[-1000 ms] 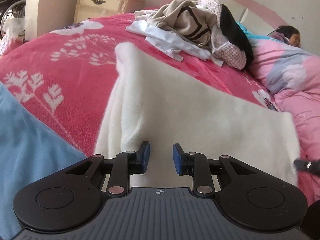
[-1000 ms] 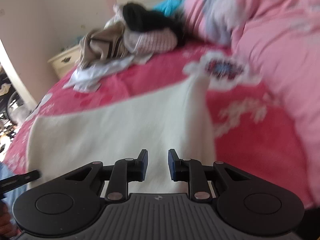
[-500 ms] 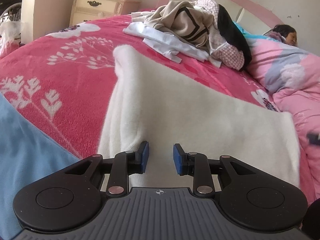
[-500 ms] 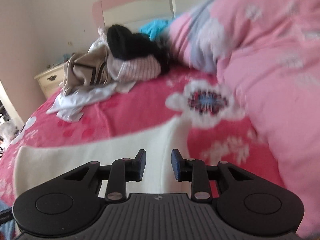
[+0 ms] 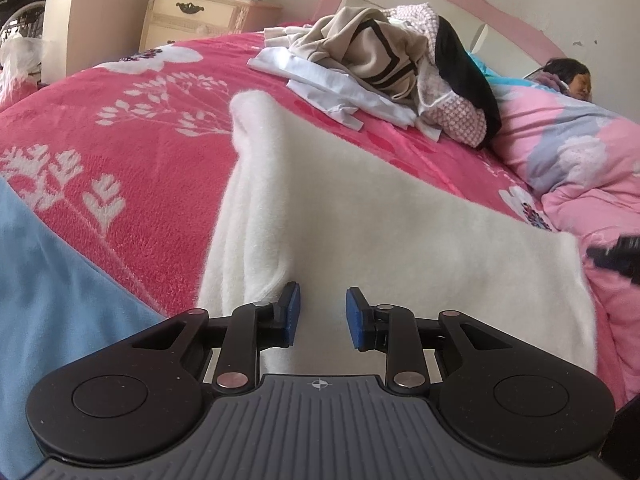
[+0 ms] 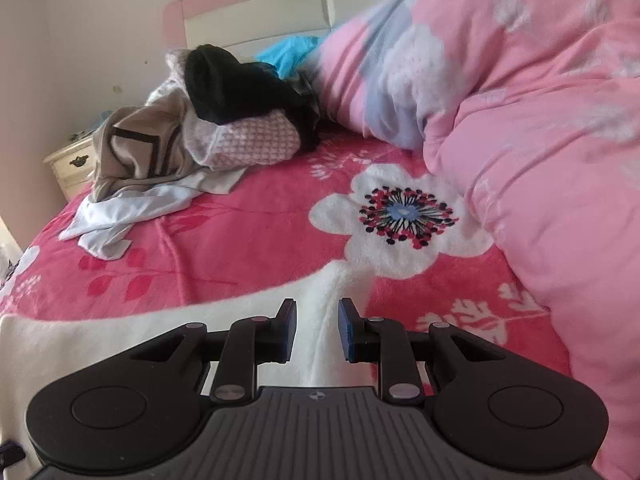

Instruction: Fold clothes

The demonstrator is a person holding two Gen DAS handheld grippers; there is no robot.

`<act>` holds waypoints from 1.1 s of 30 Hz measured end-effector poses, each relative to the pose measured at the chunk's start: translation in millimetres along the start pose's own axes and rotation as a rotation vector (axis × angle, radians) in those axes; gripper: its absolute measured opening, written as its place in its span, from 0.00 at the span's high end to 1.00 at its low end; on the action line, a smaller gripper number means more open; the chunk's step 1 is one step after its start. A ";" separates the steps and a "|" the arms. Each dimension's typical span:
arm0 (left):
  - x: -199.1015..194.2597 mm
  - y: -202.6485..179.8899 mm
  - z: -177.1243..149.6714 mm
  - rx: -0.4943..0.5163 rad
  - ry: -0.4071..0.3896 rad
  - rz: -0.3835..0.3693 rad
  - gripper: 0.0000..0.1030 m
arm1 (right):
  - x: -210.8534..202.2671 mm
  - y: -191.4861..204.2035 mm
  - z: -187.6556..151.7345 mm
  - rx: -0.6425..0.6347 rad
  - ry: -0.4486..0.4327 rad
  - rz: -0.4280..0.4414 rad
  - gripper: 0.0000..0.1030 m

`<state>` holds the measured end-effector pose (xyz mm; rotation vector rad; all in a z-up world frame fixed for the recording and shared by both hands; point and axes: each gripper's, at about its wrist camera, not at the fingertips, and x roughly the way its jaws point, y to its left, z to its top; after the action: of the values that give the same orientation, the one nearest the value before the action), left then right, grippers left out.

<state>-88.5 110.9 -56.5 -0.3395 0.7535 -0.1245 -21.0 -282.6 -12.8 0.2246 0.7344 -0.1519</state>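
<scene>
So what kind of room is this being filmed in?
Almost certainly a bedroom in someone's home. A bed with a pink floral blanket fills the view, a cream nightstand stands by the wall, and a pink headboard sits behind a pile of clothes. Someone lies under the duvet.

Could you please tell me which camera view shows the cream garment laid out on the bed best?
The left wrist view: the cream garment fills its middle, with a folded edge and both side edges visible. The right wrist view shows only a strip and one corner of it behind the open right gripper.
</scene>
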 end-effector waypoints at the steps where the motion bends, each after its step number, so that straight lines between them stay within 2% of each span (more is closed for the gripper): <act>1: 0.0 -0.2 0.3 -0.001 0.002 0.002 0.74 | 15.6 -3.9 -6.0 0.006 0.034 -0.012 0.76; 2: -0.1 -0.4 0.9 -0.001 0.004 0.002 0.74 | 31.2 -7.9 -12.0 0.013 0.068 -0.024 0.76; 3: -0.1 -0.6 1.6 0.000 0.008 0.003 0.74 | 36.9 -11.9 -18.1 0.022 0.064 -0.021 0.75; 5: -0.4 -1.4 3.1 0.010 0.015 0.003 0.74 | 31.7 -13.2 -18.3 0.021 0.050 -0.017 0.75; 7: -5.5 -6.8 7.3 0.070 0.016 0.010 0.74 | 27.8 -14.4 -17.2 0.026 0.049 -0.013 0.75; 11: -24.5 -21.6 21.8 0.191 -0.084 0.001 0.71 | 30.0 -17.1 -20.9 0.034 0.040 -0.005 0.75; 15: -6.5 -24.2 45.5 0.226 -0.127 0.034 0.71 | 27.6 -15.7 -22.1 0.031 0.032 -0.004 0.74; 17: 13.6 -16.6 53.9 0.200 -0.114 0.064 0.71 | 28.0 -16.8 -21.6 0.037 0.034 0.002 0.74; 20: 39.9 -0.7 56.8 0.154 -0.049 0.082 0.71 | 28.4 -17.3 -21.3 0.037 0.033 0.004 0.74; 23: 36.5 8.5 60.3 0.092 -0.037 0.047 0.71 | 28.6 -17.8 -21.8 0.042 0.031 0.006 0.74; 25: 28.9 11.1 67.1 0.058 -0.056 0.037 0.71 | 30.0 -18.2 -21.4 0.043 0.031 0.008 0.74; 27: 23.9 7.0 77.3 0.088 -0.113 0.052 0.71 | 33.2 -19.0 -20.3 0.040 0.031 0.011 0.74; 29: 32.5 6.8 90.2 0.108 -0.130 0.058 0.71 | 32.8 -19.8 -20.2 0.045 0.031 0.016 0.74; 33: 73.2 19.2 97.6 0.096 -0.060 0.098 0.71 | 31.6 -21.7 -19.9 0.056 0.034 0.025 0.74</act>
<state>31.6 137.0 -44.5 -0.2138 0.7008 -0.0576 -15.3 -300.4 -51.8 0.2905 0.7616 -0.1453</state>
